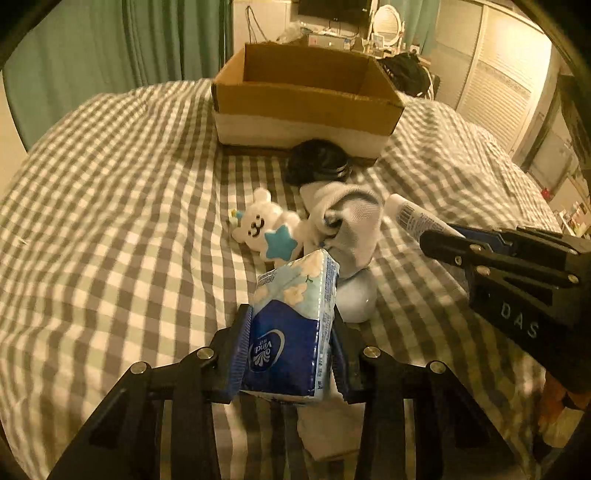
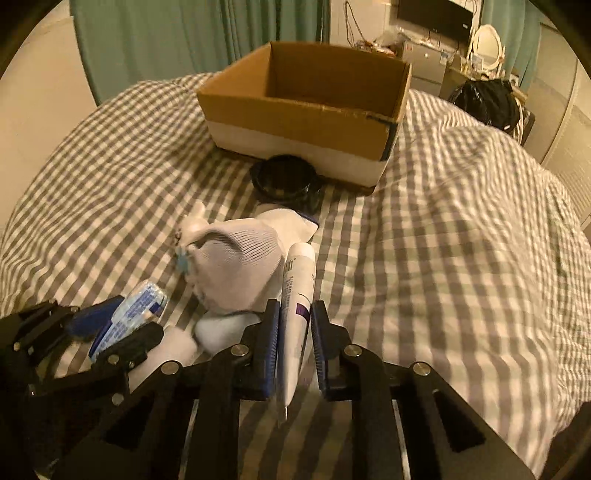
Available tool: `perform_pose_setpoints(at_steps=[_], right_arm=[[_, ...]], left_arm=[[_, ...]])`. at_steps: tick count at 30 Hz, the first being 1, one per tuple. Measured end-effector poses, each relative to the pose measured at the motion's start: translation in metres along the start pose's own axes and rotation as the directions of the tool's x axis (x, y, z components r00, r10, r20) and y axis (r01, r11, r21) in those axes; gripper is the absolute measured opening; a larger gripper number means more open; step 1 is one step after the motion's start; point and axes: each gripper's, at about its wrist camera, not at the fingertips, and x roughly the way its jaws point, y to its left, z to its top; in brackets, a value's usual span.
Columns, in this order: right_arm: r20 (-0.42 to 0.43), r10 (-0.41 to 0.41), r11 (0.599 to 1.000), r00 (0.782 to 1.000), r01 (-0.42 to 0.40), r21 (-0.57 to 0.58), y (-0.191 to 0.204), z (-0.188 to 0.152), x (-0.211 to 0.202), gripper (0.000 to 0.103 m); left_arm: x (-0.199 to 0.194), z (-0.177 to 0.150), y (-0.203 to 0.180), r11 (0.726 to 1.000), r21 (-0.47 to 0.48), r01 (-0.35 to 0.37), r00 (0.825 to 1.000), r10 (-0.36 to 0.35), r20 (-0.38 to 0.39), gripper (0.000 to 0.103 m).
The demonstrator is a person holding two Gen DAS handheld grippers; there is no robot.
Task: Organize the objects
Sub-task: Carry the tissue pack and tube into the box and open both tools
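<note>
My left gripper [image 1: 291, 325] is shut on a blue Vinda tissue pack [image 1: 295, 317] and holds it above the checked bed. My right gripper [image 2: 293, 314] has its jaws around a white tube [image 2: 297, 295], close on both sides; it also shows in the left wrist view [image 1: 443, 243]. A white bear toy [image 1: 266, 229], grey-white socks [image 1: 347, 218] and a black round lid [image 1: 317, 166] lie ahead. An open cardboard box [image 1: 306, 107] stands behind them, apparently empty where its inside shows. The left gripper with the pack also shows in the right wrist view [image 2: 122, 325].
The grey-white checked bedcover [image 1: 110, 221] spreads to both sides. A white rounded object [image 1: 354, 299] lies under the socks. Green curtains [image 1: 110, 44], a desk with a mirror [image 1: 384, 22] and a black bag [image 2: 487, 99] stand beyond the bed.
</note>
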Motion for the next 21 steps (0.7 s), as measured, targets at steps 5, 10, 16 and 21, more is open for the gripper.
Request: perform_pose_setpoints(at_steps=[5,10,16,21], right_arm=[[0.044,0.000,1.000,0.999,0.001,-0.019,0.004,0.000,-0.026,0.016],[0.124,0.003,1.000,0.992,0.000,-0.028,0.009,0.010,-0.060,0.016],[0.205,0.010,0.998,0.979,0.002,-0.061,0.014,0.027,-0.100,0.016],[0.276,0.017,0.997,0.961,0.006,-0.079,0.013,0.051,-0.130,0.016]], left_arm=[[-0.023,0.009,-0.002,1.000,0.010,0.002,0.999,-0.003,0.043,0.039],[-0.048,0.029,-0.001,1.000,0.027,-0.016,0.995,0.013,0.098,0.039],[-0.075,0.060,-0.001,0.999,0.041,-0.026,0.987,0.019,0.163,0.039],[-0.092,0.096,-0.005,0.998,0.060,-0.024,0.977,0.011,0.213,0.039]])
